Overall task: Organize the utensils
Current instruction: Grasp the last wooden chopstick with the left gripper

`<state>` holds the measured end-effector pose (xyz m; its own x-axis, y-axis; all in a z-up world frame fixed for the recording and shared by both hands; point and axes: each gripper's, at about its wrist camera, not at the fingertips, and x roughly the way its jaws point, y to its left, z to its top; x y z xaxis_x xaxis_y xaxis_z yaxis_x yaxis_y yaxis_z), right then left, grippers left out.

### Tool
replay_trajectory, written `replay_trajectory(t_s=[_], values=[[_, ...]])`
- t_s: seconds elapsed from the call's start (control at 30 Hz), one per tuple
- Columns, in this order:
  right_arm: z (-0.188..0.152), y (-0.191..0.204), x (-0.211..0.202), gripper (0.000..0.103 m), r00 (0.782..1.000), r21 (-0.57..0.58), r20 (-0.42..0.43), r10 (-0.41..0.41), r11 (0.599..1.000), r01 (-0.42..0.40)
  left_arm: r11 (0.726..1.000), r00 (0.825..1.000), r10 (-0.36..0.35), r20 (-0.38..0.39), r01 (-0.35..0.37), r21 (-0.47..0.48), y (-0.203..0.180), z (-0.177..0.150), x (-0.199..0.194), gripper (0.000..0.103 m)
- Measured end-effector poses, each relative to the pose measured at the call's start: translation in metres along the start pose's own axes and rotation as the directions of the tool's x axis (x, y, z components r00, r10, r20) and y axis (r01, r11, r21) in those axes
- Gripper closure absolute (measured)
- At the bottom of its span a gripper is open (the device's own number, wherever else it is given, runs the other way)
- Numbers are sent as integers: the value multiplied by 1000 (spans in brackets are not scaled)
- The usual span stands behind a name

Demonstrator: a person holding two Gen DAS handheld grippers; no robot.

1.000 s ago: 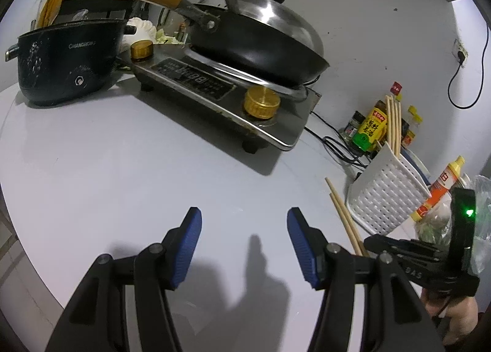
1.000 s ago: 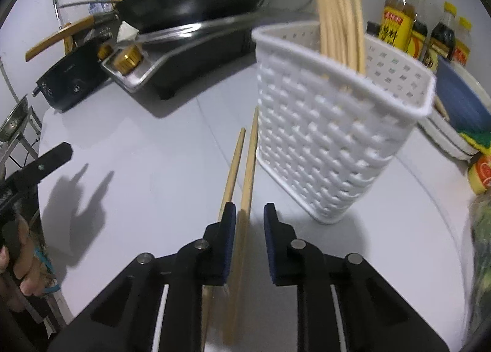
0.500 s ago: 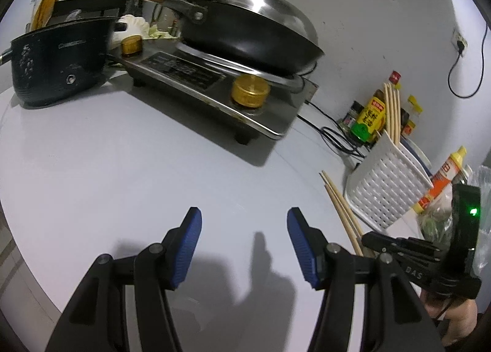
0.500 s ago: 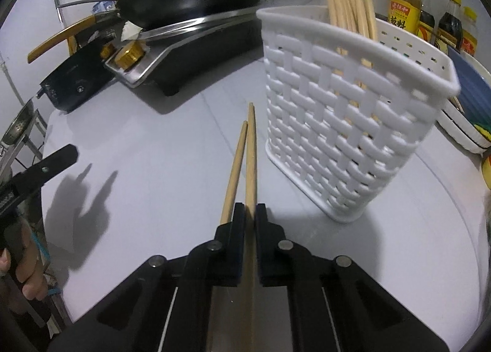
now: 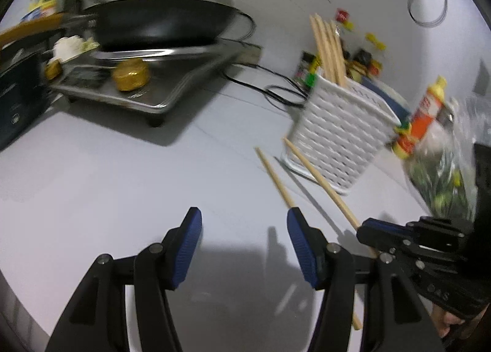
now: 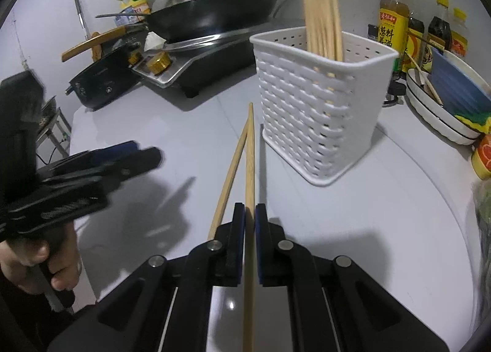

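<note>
My right gripper (image 6: 250, 214) is shut on one wooden chopstick (image 6: 250, 162) and holds it raised, tip pointing at the white woven utensil basket (image 6: 319, 112). A second chopstick (image 6: 228, 180) lies on the table just left of it. The basket holds several upright chopsticks (image 6: 322, 14). In the left wrist view, the held chopstick (image 5: 319, 180) leans up toward the basket (image 5: 337, 134), the loose one (image 5: 274, 178) lies beside it, and the right gripper (image 5: 368, 227) is at the right. My left gripper (image 5: 244, 244) is open and empty above the table.
A stove (image 6: 196, 54) with a lidded black wok (image 6: 214, 2) stands at the back left, a dark cooker (image 6: 101, 82) beside it. Sauce bottles (image 6: 392, 24) and stacked plates (image 6: 438, 106) stand behind and right of the basket. A bag of greens (image 5: 442, 174) lies at the right.
My right gripper closed on one chopstick and lifted it off the table. My left gripper swung right toward the basket and came closer to the right gripper, still open.
</note>
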<state>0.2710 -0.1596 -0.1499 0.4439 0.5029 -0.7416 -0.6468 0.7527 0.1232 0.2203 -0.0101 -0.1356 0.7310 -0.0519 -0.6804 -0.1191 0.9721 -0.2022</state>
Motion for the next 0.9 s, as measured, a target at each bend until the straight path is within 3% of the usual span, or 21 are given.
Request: replay_trajectory(t_s=[0.2,0.37,0.5,0.77,0.9], values=[[-20,-10,-19,97,1000,-19,18,14,1000,-14,994,997,19,-72,-11,105,-39,-2,22,45],[-31,-20,-34,97,1000,-32,25,12,999,-11,975,990,39,-134,-8,224,-68,-8,40,45],[-36,-22,-41,97,999,-45,33,12,999,-11,958,990,24,-140,18,288,-84,-16,41,67],[-44,-21,-45,97,999,-62,29,20,998,-18,956,990,9,-141,33,292,-83,-24,33,88],[-44,-17,-49,97,999,-62,37,25,998,-23,961,990,0,-141,39,274,-76,-22,32,92]])
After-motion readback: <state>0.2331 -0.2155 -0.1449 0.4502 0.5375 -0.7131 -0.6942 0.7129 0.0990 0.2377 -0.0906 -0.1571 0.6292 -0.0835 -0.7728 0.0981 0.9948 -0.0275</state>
